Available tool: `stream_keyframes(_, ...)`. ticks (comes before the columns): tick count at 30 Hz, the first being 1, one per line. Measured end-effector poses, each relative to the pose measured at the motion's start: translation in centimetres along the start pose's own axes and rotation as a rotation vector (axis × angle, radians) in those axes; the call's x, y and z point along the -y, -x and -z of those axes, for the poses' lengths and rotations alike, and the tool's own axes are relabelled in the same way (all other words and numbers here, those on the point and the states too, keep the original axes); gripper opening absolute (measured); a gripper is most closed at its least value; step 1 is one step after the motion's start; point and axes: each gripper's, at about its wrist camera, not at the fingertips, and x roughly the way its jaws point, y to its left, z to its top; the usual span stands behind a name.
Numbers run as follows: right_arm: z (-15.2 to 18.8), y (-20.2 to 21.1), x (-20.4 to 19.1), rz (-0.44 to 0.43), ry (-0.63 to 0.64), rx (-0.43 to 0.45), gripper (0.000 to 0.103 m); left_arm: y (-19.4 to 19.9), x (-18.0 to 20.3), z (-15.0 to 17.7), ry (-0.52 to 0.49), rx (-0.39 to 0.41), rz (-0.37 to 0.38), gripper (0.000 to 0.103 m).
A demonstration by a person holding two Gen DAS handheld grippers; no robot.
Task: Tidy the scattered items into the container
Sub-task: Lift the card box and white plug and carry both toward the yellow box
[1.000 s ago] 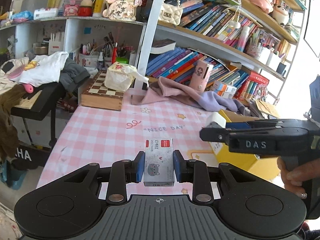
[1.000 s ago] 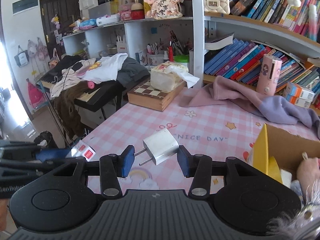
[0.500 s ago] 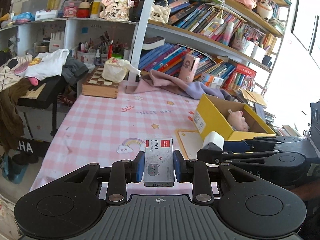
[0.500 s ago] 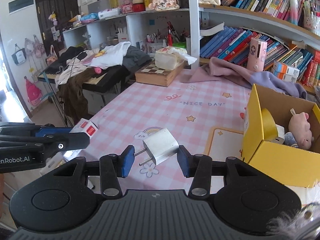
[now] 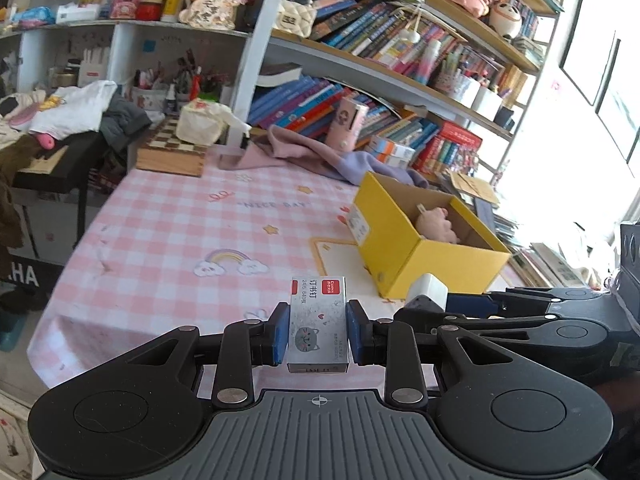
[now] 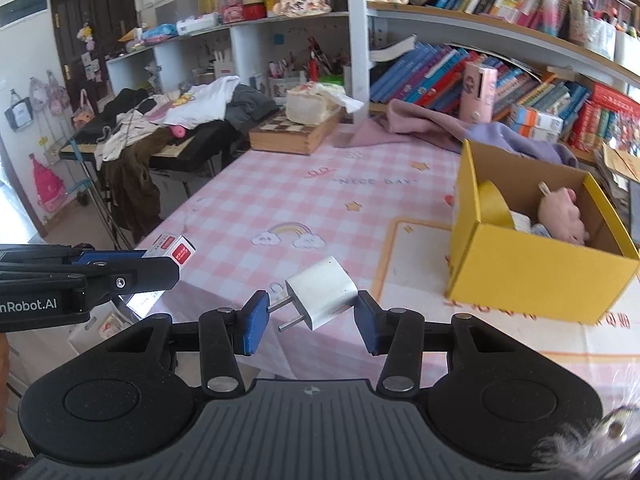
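My left gripper point(image 5: 318, 334) is shut on a small grey staple box point(image 5: 318, 322) with a cat drawing and a red label, held above the near edge of the pink checked table point(image 5: 192, 232). My right gripper point(image 6: 307, 318) is shut on a white plug adapter point(image 6: 322, 297), its prongs pointing left. The yellow cardboard box point(image 6: 532, 266) stands open at the right with a pink plush pig point(image 6: 560, 216) and a yellow tape roll point(image 6: 494, 202) inside. In the left wrist view the adapter point(image 5: 428, 290) shows in front of the box point(image 5: 404, 240).
A wooden chessboard box point(image 6: 296, 134) with a tissue pack on it sits at the table's far edge. A pink and purple cloth point(image 6: 432, 128) lies by the bookshelf. A keyboard stand piled with clothes point(image 6: 160, 120) stands left of the table.
Both grippers have drawn back toward the table's near edge, each keeping its item. The yellow box has come fully into view and more of the table shows.
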Motion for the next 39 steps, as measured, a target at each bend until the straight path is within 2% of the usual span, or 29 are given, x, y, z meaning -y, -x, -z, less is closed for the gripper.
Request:
stream_keyframes(6, 1.4, 1.1, 1.3, 0.047, -0.041, -0.021, 0.044, -1.1, 1.2, 0.5, -0.01, -0.038, 0.048, 0.028)
stream_keyframes(26, 4.2, 4.5, 8.4, 0.254, -0.212, -0.042, 0.044, -6.9, 8.6, -0.3, -0.154, -0.145, 0.253, 0.028)
stream_keyframes(39, 5.6, 5.7, 12.8, 0.314, -0.299, -0.068, 0.044, -10.2, 12.5, -0.5, -0.198, -0.21, 0.325, 0.028)
